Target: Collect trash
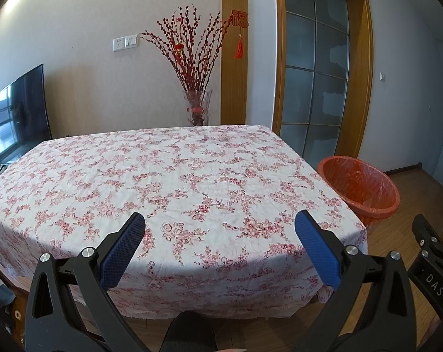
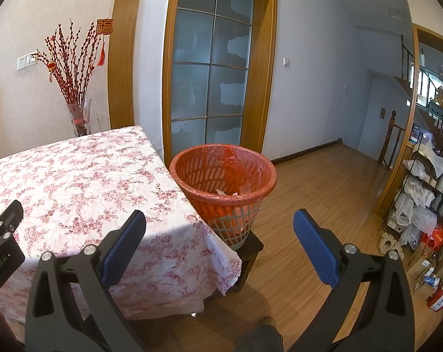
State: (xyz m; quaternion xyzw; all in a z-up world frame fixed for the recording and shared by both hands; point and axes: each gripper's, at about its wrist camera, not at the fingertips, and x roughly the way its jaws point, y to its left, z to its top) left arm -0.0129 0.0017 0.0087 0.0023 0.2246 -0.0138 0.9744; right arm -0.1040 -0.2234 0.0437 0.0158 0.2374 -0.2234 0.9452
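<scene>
A waste basket (image 2: 224, 187) lined with an orange-red bag stands on a low dark stool beside the table's right edge; crumpled bits of paper and plastic lie at its bottom. In the left wrist view the same basket (image 1: 359, 187) shows past the table's right side. My left gripper (image 1: 220, 228) hangs open over the near edge of the table (image 1: 162, 170), nothing between its blue pads. My right gripper (image 2: 220, 228) is open too, held in front of the basket and the table's corner, holding nothing. No loose trash shows on the flowered cloth.
A glass vase of red branches (image 1: 196, 88) stands behind the table against the wall. A television (image 1: 19, 117) is at the far left. A frosted glass door (image 2: 212, 70) is behind the basket. Cluttered shelves with bags and boxes (image 2: 426, 211) line the right.
</scene>
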